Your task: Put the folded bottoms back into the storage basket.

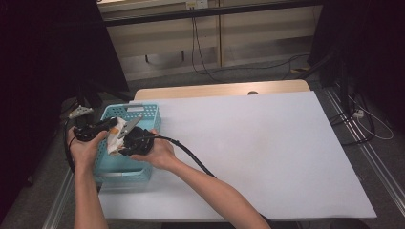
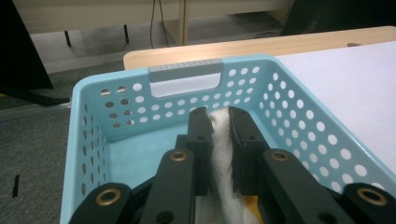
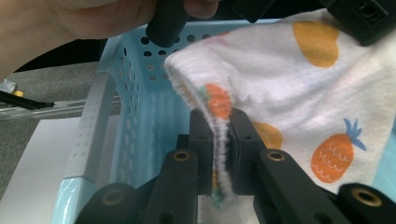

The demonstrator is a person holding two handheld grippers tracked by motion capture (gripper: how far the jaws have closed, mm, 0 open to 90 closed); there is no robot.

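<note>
1. From the high view I see both grippers over the light-blue perforated basket (image 1: 125, 143) at the near left of the white counter (image 1: 267, 148). My left gripper (image 1: 102, 128) and right gripper (image 1: 130, 142) meet on a small white cloth (image 1: 114, 143) held above the basket.
2. In the left gripper view, my jaws are pinching a fold of the white cloth (image 2: 222, 154) inside the basket (image 2: 289, 112), facing its grey handle (image 2: 186, 71) on the far wall.
3. In the right gripper view, my jaws are pinching the ribbed hem of the cloth (image 3: 299, 93), which is printed with orange pineapples, over the basket (image 3: 135, 121).
</note>
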